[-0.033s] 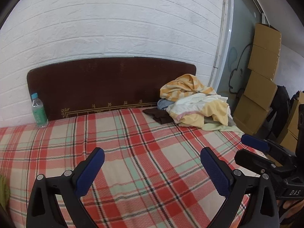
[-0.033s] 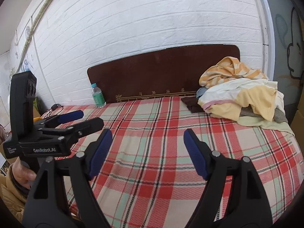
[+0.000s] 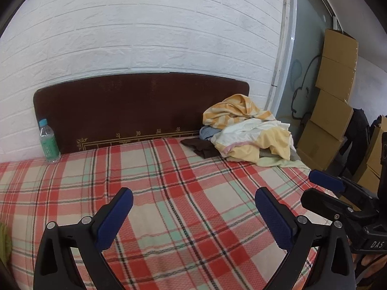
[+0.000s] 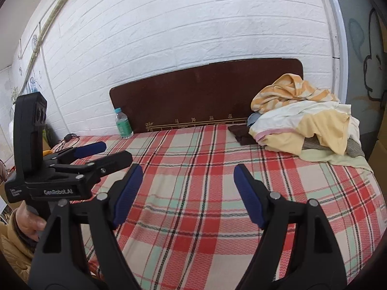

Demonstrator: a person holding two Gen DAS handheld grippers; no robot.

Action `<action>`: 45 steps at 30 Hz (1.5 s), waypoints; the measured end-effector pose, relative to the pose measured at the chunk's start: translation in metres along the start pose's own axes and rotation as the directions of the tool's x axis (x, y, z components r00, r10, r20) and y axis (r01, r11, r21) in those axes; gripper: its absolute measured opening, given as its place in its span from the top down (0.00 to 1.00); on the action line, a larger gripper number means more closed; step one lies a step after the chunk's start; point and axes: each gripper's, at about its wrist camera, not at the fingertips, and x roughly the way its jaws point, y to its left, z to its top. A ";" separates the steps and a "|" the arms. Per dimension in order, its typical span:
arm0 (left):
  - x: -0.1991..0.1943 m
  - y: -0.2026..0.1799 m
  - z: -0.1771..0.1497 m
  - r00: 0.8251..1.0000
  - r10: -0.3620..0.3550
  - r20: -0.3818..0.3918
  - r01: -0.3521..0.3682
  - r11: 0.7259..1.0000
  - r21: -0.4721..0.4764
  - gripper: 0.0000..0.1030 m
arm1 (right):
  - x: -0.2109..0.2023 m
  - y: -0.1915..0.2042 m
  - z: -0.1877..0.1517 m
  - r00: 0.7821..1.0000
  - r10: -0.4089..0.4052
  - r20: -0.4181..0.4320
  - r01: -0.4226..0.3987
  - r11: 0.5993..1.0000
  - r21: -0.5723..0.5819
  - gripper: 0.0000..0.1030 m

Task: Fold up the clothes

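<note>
A loose pile of clothes (image 3: pixel 251 135) (image 4: pixel 302 125) lies at the bed's far right corner against the headboard: a yellow-striped piece on top, white and pale yellow ones below, a dark brown garment (image 3: pixel 203 146) at its left edge. My left gripper (image 3: pixel 193 193) hovers open over the plaid blanket (image 3: pixel 169 169), well short of the pile, nothing between its blue pads. My right gripper (image 4: pixel 188 169) is likewise open and empty above the blanket (image 4: pixel 193 193). Each gripper shows in the other's view: the right gripper (image 3: pixel 308 184), the left gripper (image 4: pixel 117 151), held by a hand.
A water bottle (image 3: pixel 49 142) (image 4: pixel 123 124) stands at the far left by the dark wooden headboard (image 3: pixel 140 106). Stacked cardboard boxes (image 3: pixel 336 84) rise beyond the bed's right side. A white brick wall is behind. Cables lie off the bed's left edge (image 4: pixel 69 137).
</note>
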 end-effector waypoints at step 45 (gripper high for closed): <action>0.085 -0.072 -0.013 0.993 0.018 -0.116 -0.027 0.997 -0.079 0.00 | 0.012 -0.108 -0.020 1.000 -0.018 -0.021 0.019 0.998 0.062 0.23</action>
